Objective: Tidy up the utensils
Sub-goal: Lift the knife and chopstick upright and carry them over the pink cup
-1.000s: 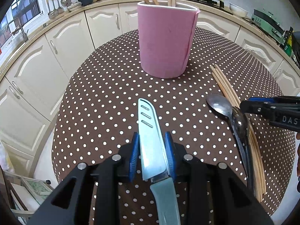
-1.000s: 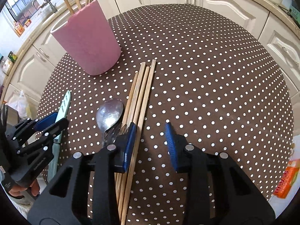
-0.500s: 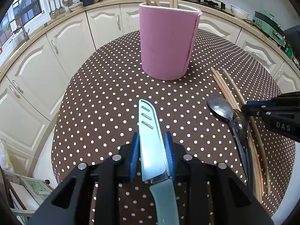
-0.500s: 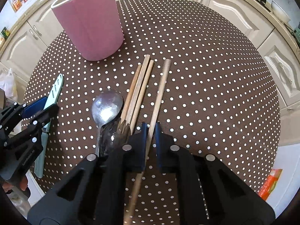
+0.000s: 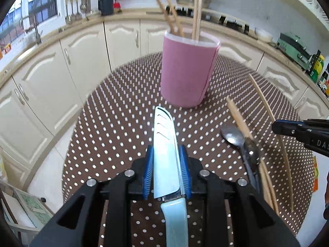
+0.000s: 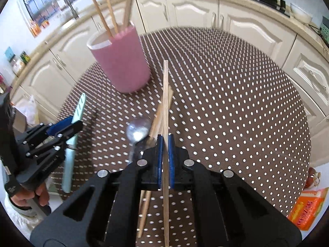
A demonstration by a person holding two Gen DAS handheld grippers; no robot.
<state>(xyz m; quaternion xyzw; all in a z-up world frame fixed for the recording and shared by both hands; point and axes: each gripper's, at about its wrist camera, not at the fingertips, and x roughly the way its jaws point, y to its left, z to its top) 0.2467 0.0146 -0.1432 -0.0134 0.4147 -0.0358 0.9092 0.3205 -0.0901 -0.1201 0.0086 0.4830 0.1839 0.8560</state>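
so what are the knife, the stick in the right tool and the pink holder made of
Knife: pale, smooth blade with slots, possibly ceramic or coated steel; glossy mint handle looks plastic.
Stick: light tan, matte, straight, so likely wood or bamboo.
Pink holder: matte pink wall with a white inner edge and a side seam; perhaps foam or wrapped plastic.

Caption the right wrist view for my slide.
Right gripper holds a chopstick near the pink holder.

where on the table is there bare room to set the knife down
Bare tablecloth lies right of the held chopstick, out to the far edge, and left of the pink holder. It is crowded around the spoon and loose chopsticks.
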